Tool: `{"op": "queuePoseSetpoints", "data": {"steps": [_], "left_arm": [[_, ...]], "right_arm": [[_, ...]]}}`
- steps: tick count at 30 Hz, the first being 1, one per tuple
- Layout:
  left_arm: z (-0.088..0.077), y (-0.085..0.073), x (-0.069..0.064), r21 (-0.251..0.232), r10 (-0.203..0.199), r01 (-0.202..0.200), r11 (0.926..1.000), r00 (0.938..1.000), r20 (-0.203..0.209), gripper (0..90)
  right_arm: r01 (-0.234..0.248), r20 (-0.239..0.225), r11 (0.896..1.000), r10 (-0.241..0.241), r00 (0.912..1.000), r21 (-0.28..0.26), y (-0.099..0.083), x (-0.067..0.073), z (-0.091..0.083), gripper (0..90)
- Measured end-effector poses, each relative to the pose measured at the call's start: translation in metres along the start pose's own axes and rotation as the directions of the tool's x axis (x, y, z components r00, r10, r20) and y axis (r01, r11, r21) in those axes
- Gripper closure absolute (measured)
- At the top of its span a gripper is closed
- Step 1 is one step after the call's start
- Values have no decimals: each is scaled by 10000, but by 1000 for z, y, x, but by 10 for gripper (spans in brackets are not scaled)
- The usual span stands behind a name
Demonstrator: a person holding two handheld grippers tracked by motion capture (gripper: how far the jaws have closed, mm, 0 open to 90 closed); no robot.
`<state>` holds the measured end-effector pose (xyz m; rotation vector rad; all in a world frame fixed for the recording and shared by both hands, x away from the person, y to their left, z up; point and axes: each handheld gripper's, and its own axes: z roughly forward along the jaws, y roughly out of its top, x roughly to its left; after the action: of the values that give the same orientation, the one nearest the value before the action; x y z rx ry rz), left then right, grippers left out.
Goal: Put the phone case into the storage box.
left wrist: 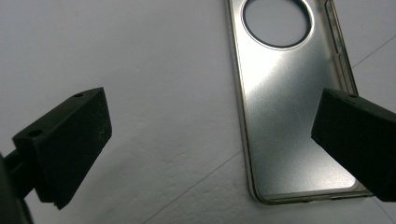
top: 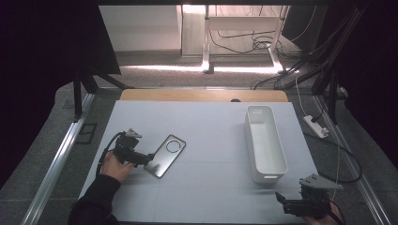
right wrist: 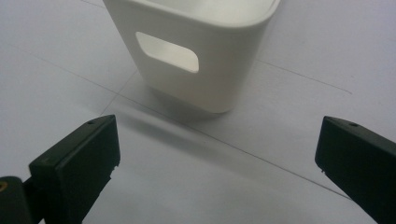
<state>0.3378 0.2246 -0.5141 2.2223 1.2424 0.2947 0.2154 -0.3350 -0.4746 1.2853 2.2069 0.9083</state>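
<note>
- White table top [top: 206,140] is wide and flat, with a grey floor and loose cables behind it.
- On the left part of the table lies a silver phone case [top: 165,155], flat, with a round hole near its far end.
- Beside it is the left gripper [top: 146,159], held by a hand [top: 114,168] in a dark sleeve.
- Seen from the left gripper view, its jaws stand wide apart. One black jaw hangs over the near right edge of the phone case [left wrist: 292,116]. The other jaw is off to the side over bare table. Nothing is squeezed.
- A long white bin [top: 265,143] stands on the right part of the table, well apart from the case.
- Near the bottom right corner is the right gripper [top: 284,200]. Its jaws are wide apart too, with only table between them, and they point at the short end of the bin [right wrist: 196,51].
</note>
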Motion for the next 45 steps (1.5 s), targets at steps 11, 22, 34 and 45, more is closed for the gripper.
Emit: {"op": "queuePoseSetpoints", "data": {"steps": [11,22,34,45], "left_arm": [[24,-4,-8,1035,323,-327,9941,9995,61,0],[23,-2,-12,1362,274,-265,9903,9996,-51,20],[11,0,-10,1320,-91,8,9913,9980,622,680],[11,0,-6,1390,-503,354,9897,9932,1051,885]], "right_arm": [[18,-59,10000,-18,10000,-21,0,0,0,1],[27,-54,10000,-27,10000,16,0,1,1,1],[57,-54,9999,-57,10000,82,0,1,1,1],[94,-69,9999,-93,9999,116,0,1,1,2]]}}
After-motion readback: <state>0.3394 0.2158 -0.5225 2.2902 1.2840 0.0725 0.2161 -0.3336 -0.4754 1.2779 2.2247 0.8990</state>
